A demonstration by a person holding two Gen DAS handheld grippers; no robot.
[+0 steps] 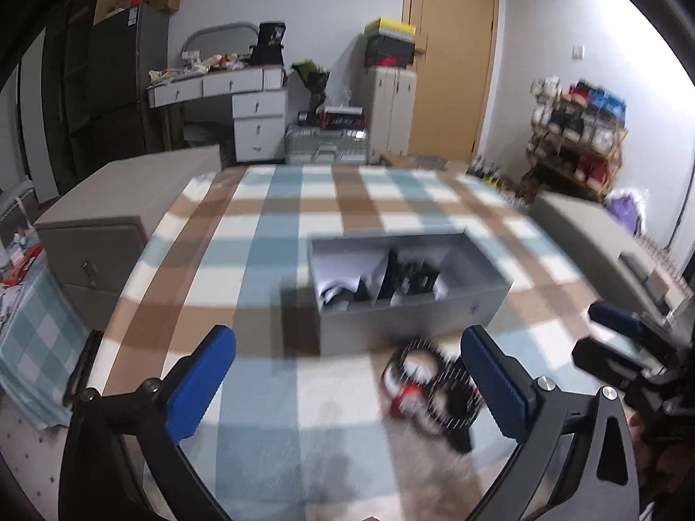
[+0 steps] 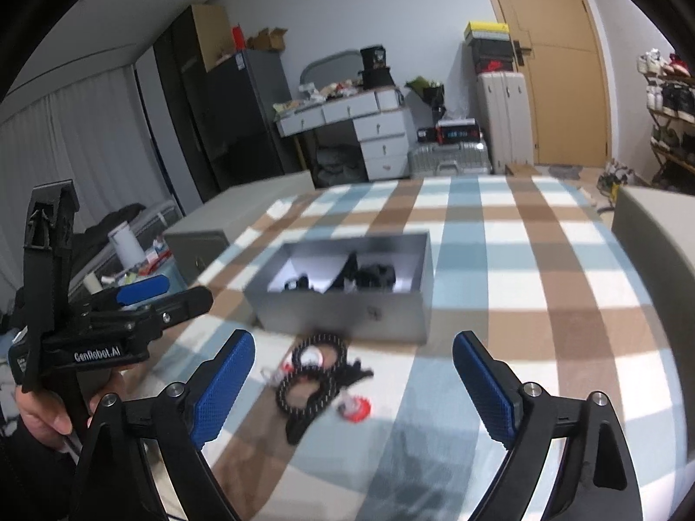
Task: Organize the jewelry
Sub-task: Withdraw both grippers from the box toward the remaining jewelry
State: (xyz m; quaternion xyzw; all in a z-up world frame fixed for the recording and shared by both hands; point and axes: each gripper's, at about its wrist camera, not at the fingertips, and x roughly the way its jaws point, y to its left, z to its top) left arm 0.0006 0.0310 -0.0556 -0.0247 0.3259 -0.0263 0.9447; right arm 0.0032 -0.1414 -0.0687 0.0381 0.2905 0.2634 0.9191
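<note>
Both grippers wide open, nothing between the pads: left gripper [image 1: 347,384] and right gripper [image 2: 354,386] hover side by side over the plaid-covered bench [image 2: 543,286], angled down, probably so either can drop onto the loose pile. Jewelry pile [image 2: 321,380] lies on the cloth just in front of the grey box [image 2: 343,319], not in it; box sits open-topped with dark items already inside, so it reads as the sorting target. Pile looks like black beaded loops tangled together, plus a small red-and-white piece [image 2: 356,408] at its edge, all motion-blurred, details unclear
</note>
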